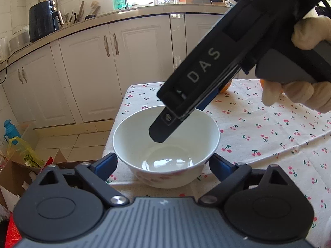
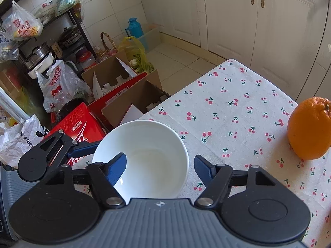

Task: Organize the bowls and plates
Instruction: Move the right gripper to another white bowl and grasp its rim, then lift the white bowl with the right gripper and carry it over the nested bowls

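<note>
The left gripper (image 1: 163, 165) has its fingers spread on either side of a white bowl (image 1: 165, 142), close to its outer wall; whether the pads touch cannot be told. The bowl sits near the corner of the bench, on a cherry-print cloth (image 2: 227, 107). The right gripper (image 2: 160, 166) has one finger inside the bowl and one outside, straddling its rim without pinching. Farther right lies an orange (image 2: 309, 131). Beyond are white cabinets (image 1: 134, 62).
</note>
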Action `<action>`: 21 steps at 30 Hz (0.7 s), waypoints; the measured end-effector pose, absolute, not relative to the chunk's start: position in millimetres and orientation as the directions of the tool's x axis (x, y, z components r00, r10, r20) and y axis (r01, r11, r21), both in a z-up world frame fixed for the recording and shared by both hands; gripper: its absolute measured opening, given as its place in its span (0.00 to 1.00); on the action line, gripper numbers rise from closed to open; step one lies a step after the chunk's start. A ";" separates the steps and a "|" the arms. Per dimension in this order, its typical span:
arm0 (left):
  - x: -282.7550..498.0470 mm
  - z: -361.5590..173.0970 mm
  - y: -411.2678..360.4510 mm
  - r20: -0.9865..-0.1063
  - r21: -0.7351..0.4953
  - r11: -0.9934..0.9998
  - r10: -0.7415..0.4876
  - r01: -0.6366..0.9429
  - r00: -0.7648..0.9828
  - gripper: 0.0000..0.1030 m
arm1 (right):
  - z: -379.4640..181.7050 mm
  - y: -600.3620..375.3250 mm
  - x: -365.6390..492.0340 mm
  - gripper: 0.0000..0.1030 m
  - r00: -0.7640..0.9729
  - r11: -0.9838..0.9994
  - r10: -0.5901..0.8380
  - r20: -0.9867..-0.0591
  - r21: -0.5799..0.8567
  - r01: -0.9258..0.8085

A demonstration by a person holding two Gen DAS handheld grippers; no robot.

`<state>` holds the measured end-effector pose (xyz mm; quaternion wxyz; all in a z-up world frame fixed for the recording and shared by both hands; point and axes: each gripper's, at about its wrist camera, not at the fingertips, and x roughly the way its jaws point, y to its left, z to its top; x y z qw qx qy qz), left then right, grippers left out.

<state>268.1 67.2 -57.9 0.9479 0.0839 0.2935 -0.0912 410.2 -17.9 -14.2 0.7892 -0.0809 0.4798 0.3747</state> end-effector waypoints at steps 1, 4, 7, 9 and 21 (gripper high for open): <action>268.7 -58.1 67.3 -0.571 0.104 0.969 -0.127 0.225 0.811 0.92 | -15.0 -18.1 411.7 0.72 0.257 0.707 0.514 -0.818 0.235 -0.667; 269.5 -58.2 67.3 -0.572 0.099 0.968 -0.136 0.232 0.809 0.89 | -17.9 -18.7 414.4 0.69 0.247 0.708 0.517 -0.819 0.247 -0.662; 269.6 -57.9 67.3 -0.572 0.097 0.968 -0.137 0.232 0.809 0.89 | -19.6 -18.6 415.6 0.67 0.241 0.707 0.522 -0.818 0.256 -0.660; 269.6 -57.7 67.3 -0.572 0.095 0.968 -0.138 0.232 0.808 0.89 | -20.3 -18.0 415.8 0.64 0.234 0.703 0.528 -0.816 0.265 -0.660; 268.9 -54.6 70.5 -0.578 0.089 0.967 -0.144 0.237 0.803 0.89 | -19.3 -17.3 415.5 0.61 0.230 0.707 0.542 -0.808 0.290 -0.645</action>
